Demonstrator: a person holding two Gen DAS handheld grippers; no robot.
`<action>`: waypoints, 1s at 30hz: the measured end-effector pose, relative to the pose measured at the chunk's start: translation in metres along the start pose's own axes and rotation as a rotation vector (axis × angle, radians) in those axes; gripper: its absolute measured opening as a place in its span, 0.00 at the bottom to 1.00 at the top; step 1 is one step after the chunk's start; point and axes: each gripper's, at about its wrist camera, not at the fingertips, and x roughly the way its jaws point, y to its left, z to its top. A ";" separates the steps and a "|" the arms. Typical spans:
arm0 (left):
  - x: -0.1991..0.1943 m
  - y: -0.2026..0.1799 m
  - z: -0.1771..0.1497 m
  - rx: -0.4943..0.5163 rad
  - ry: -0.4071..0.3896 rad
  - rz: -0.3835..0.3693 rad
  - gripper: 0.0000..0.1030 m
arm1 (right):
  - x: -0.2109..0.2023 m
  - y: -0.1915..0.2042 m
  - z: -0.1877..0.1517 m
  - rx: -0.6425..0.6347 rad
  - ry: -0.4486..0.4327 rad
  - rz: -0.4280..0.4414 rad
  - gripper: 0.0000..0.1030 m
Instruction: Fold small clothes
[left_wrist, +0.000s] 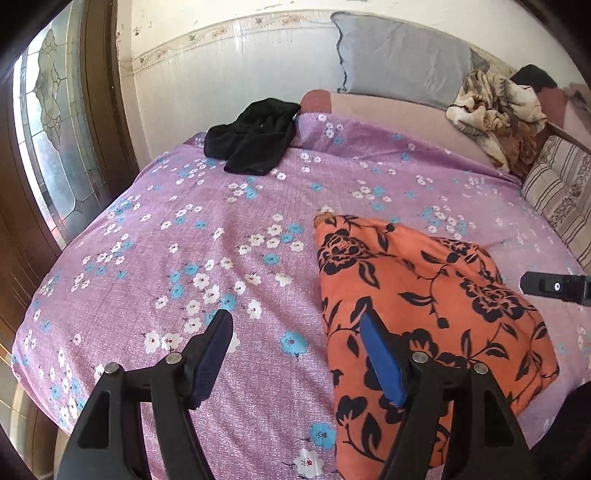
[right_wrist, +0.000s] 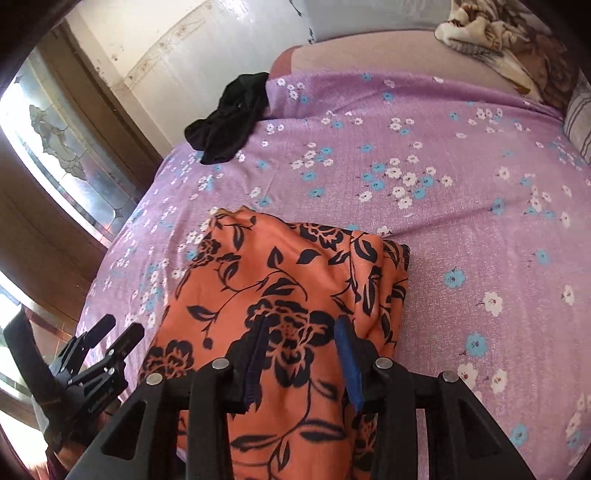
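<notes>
Orange floral garment (left_wrist: 424, 314) lying partly folded on the purple bedsheet (left_wrist: 184, 240), near edge of bed. Black garment (left_wrist: 255, 136) bunched at far corner, well apart, not yet folded. Left tool (left_wrist: 295, 354) spread wide, empty, above the orange piece's left edge. Right tool (right_wrist: 301, 358) spread, empty, above the orange cloth; contact not determinable. Fabric judged thin, light, limp, likely slippery; liable to sag and unfold if lifted at one point. Recommended hold: two corners or a doubled edge, pinching all layers.
</notes>
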 end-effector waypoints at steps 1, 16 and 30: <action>-0.003 -0.003 -0.001 0.013 -0.005 -0.018 0.72 | -0.007 0.005 -0.006 -0.017 -0.010 0.012 0.39; 0.004 -0.035 -0.022 0.102 0.063 -0.023 0.75 | -0.009 -0.029 -0.051 0.119 0.012 0.088 0.39; -0.067 -0.027 0.012 0.023 -0.030 0.102 0.85 | -0.091 0.009 -0.025 -0.024 -0.162 -0.033 0.55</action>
